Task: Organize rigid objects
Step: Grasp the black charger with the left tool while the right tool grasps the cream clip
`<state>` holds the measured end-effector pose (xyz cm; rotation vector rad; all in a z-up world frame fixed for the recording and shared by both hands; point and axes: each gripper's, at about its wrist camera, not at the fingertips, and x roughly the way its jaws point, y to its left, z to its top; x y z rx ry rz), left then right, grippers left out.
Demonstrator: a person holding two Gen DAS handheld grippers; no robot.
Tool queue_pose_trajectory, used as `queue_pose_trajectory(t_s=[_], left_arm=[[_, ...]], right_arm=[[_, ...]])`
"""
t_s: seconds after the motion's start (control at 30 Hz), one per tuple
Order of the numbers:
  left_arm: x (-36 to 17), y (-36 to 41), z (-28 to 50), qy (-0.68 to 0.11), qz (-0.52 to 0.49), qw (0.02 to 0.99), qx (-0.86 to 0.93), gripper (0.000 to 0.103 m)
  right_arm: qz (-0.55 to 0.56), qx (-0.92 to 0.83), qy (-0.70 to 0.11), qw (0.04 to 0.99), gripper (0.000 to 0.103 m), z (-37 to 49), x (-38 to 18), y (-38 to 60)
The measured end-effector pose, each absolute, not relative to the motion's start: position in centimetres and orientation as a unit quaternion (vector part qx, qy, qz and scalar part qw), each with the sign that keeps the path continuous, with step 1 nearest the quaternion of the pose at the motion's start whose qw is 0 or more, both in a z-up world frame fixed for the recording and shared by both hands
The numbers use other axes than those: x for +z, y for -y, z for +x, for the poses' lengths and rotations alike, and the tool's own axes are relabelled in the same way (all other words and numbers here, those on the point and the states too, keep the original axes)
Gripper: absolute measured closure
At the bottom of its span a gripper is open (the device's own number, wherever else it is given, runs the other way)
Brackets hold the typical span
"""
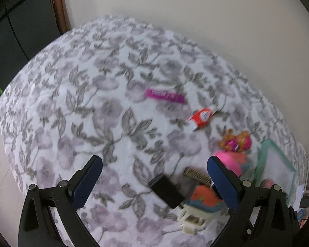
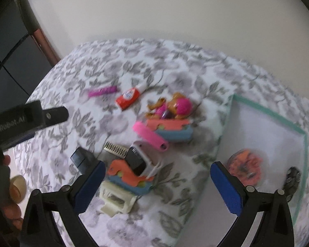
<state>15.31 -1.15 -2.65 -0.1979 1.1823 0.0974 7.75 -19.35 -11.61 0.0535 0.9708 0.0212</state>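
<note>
While hovering unloaded, left gripper point(image 1: 154, 182) is spreading wide above clutter point(image 1: 197, 193) on floral bed point(image 1: 72, 103) | right gripper point(image 2: 157, 187) is gaping empty over same pile beside white tray point(image 2: 267, 131) | risk: motion blur is inviting a mis-grasp.

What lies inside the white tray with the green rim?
Inside the tray lie an orange round object and a dark round object. The right claw covers its near corner.
</note>
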Motion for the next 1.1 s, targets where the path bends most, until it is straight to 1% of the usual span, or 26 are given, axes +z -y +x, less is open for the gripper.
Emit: queue_pose_trajectory(t_s=[0.2,0.37,0.77,0.83,0.87,0.97,1.03,1.1], left_arm=[[-5.3,0.2,15.1,-0.588,-0.099,0.801,0.057,0.002],[-7.0,0.1,15.3,-0.613,-0.113,0.78,0.053,0.002],[-8.5,1.1,15.7,-0.626,-0.105,0.772,0.032,0.004],[-8.7,1.2,15.8,-0.628,-0.1,0.771,0.029,0.018],[-8.9,1.4,15.9,-0.632,-0.1,0.768,0.027,0.028],[-9.6,1.7,15.9,-0.64,-0.106,0.761,0.017,0.031],[-9.8,1.9,15.9,-0.642,-0.102,0.76,0.013,0.035],[-9.9,2.5,15.9,-0.643,-0.097,0.759,0.005,0.045]], right_arm=[[0.041,0.013,-0.496,0.867,0.0,7.9,-13.4,18.4],[0.033,0.008,-0.518,0.855,0.0,8.0,-14.9,17.3],[0.001,0.019,-0.55,0.835,0.0,8.5,-17.7,14.4],[-0.011,0.015,-0.555,0.831,0.003,8.6,-18.2,14.1],[-0.016,0.014,-0.558,0.83,0.003,8.6,-18.5,13.9],[-0.012,0.021,-0.56,0.828,0.007,8.6,-18.7,13.7],[-0.012,0.02,-0.56,0.828,0.01,8.5,-18.6,13.7],[-0.014,0.017,-0.561,0.828,0.012,8.3,-18.6,13.8]])
